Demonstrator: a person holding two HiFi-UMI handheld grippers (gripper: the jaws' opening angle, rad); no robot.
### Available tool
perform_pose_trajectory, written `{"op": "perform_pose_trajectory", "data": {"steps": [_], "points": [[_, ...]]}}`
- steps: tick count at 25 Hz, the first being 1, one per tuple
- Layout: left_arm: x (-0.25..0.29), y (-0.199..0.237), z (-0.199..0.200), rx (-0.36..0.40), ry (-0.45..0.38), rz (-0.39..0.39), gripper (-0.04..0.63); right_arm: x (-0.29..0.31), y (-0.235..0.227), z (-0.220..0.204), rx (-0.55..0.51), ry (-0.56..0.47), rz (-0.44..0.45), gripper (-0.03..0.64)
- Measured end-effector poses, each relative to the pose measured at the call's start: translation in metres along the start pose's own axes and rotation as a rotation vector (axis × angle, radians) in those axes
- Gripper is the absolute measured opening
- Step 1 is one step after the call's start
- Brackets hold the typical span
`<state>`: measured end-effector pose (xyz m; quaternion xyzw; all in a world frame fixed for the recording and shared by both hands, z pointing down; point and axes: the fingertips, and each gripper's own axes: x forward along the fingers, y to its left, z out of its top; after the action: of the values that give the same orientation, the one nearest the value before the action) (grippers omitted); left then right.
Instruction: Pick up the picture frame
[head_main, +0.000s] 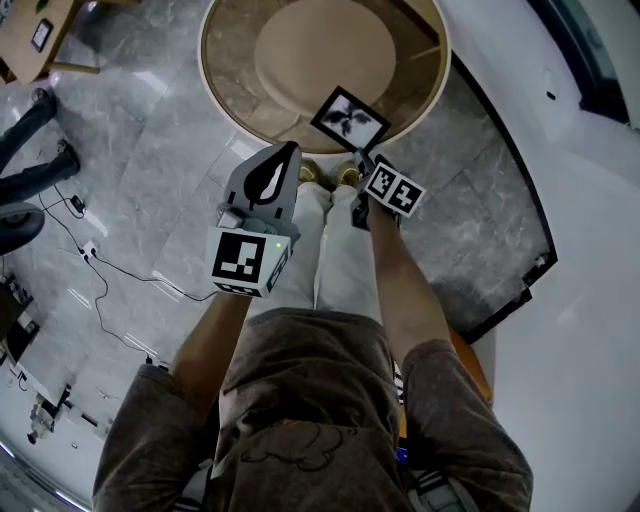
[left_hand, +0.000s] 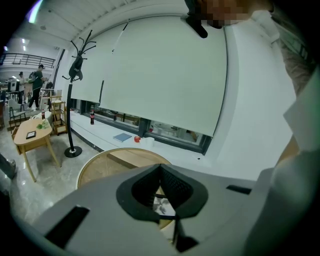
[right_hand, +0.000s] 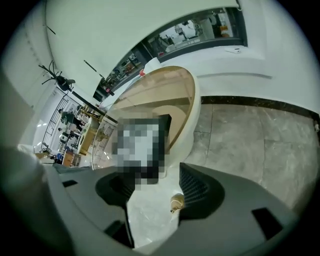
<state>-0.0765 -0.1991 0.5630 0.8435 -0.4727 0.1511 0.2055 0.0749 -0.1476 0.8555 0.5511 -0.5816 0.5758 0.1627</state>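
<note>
The black picture frame with a black-and-white print lies at the near edge of the round wooden table. My right gripper points down at its near corner. In the right gripper view the frame reaches in between the open jaws of that gripper, and the pads do not press on it. My left gripper hovers left of the frame with its fingertips together and nothing in them. Through the gap behind the tips of the left gripper, a piece of the frame shows.
The person's gold shoes stand on the marble floor just before the table. A small wooden side table stands far left, with cables on the floor and another person's legs. A coat stand rises by the window ledge.
</note>
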Motion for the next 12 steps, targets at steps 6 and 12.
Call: {"op": "perform_pose_trajectory", "data": {"steps": [6,12], "points": [[-0.001,0.000,-0.006,0.006,0.013,-0.006,0.018,0.004,0.003,-0.003,0.056,-0.014,0.045,0.255],[-0.002,0.001,-0.012,0.002,0.022,-0.009,0.018,0.007,0.005,-0.002,0.072,-0.024,0.072,0.255]]}}
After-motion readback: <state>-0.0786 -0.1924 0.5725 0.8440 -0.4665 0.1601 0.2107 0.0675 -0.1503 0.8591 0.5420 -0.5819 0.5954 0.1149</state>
